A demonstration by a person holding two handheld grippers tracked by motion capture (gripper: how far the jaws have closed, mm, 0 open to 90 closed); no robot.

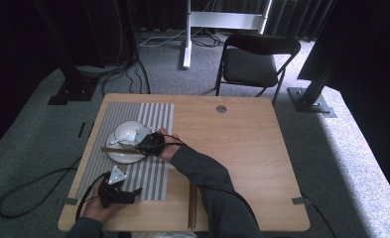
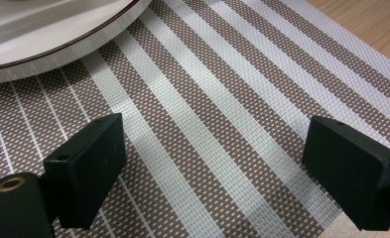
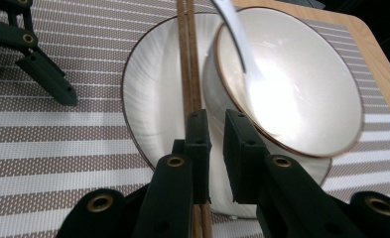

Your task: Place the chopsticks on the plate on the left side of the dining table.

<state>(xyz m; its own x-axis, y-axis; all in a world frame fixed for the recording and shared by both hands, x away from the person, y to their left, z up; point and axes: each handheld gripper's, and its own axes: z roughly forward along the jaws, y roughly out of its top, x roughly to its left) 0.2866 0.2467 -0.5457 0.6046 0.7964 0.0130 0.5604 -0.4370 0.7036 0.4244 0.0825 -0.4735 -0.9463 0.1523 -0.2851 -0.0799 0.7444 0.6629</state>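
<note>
Two chopsticks (image 3: 189, 64) are lying across the plate (image 3: 150, 99) beside the bowl (image 3: 301, 84), the right claw (image 3: 215, 134) standing slightly parted beside them, while the left claw (image 2: 217, 163) is hovering spread over the placemat (image 2: 222, 99).

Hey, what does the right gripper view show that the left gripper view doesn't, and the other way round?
Right gripper view: a bowl with a white spoon in it, chopsticks lying across the plate, and the right gripper, jaws nearly together. Left gripper view: the left gripper up close, jaws wide apart with nothing between. Shared: the striped placemat, the plate's rim and the wooden table.
</note>
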